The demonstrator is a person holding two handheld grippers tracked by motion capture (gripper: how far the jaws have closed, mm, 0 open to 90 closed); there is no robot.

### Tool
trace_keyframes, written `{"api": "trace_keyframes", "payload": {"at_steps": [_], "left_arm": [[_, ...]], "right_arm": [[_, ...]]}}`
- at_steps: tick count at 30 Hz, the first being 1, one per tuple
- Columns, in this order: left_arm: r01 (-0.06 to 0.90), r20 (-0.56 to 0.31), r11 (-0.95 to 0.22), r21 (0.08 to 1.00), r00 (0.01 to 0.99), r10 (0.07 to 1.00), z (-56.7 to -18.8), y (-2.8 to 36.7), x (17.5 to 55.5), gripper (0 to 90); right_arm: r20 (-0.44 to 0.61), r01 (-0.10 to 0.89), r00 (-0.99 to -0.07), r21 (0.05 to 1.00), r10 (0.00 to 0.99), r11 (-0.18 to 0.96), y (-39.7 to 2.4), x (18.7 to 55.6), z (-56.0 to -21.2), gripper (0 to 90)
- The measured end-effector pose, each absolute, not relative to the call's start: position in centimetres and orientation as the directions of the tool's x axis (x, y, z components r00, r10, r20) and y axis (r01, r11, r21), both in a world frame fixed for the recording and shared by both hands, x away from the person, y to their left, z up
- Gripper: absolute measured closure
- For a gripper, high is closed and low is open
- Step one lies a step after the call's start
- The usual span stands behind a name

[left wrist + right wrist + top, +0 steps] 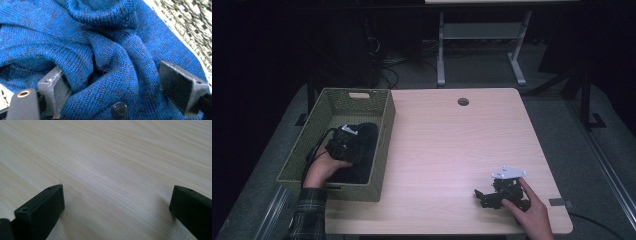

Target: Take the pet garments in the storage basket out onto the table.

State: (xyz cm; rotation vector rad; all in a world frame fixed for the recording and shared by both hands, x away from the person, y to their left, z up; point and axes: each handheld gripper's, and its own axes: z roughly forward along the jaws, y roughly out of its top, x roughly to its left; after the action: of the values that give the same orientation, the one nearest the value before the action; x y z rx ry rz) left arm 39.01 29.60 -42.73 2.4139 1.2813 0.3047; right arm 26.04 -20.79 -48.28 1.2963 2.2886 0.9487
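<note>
A blue knitted garment [105, 50] with a dark button [119, 110] lies crumpled in the woven basket [384, 145]. In the high view the garment [368, 134] looks dark. My left gripper [112, 82] is lowered into the basket [190, 22] with its jaws wide apart, a raised fold of the knit between them. The cloth touches the left pad [53, 87]; I see no squeeze on it. A hand holds this gripper [343, 145] from the near side. My right gripper [480, 196] rests low on the wooden table [452, 140] at the near right, open [117, 202] over bare wood.
The basket stands at the table's left edge, its handle slot [358, 95] at the far wall. A round cable hole [463, 102] sits at the far middle of the table. Behind the table are a white desk frame [440, 55] and cables on the floor.
</note>
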Motion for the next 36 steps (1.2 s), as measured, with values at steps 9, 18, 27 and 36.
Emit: {"api": "trace_keyframes", "payload": {"at_steps": [9, 18, 27, 36], "left_arm": [[0.761, -0.018, -0.503, 0.409, 0.558, 0.830, -41.8, 29.9, 38.9, 64.2], [0.743, -0.052, -0.444, 0.501, 0.538, 0.842, -40.2, 30.7, 38.7, 66.0], [0.691, -0.099, -0.354, 0.630, 0.523, 0.846, -38.0, 31.7, 38.1, 66.9], [0.632, -0.168, -0.258, 0.731, 0.534, 0.829, -36.3, 32.3, 37.5, 67.1]], "right_arm": [[0.028, 0.621, -0.524, 0.697, 0.851, 0.360, -20.8, 26.1, -48.3, 0.0], [0.028, 0.621, -0.525, 0.697, 0.851, 0.360, -20.8, 26.1, -48.3, 0.0], [0.029, 0.618, -0.529, 0.698, 0.848, 0.362, -20.8, 26.1, -48.3, 0.0], [0.029, 0.619, -0.528, 0.697, 0.849, 0.362, -20.8, 26.1, -48.3, 0.0]]}}
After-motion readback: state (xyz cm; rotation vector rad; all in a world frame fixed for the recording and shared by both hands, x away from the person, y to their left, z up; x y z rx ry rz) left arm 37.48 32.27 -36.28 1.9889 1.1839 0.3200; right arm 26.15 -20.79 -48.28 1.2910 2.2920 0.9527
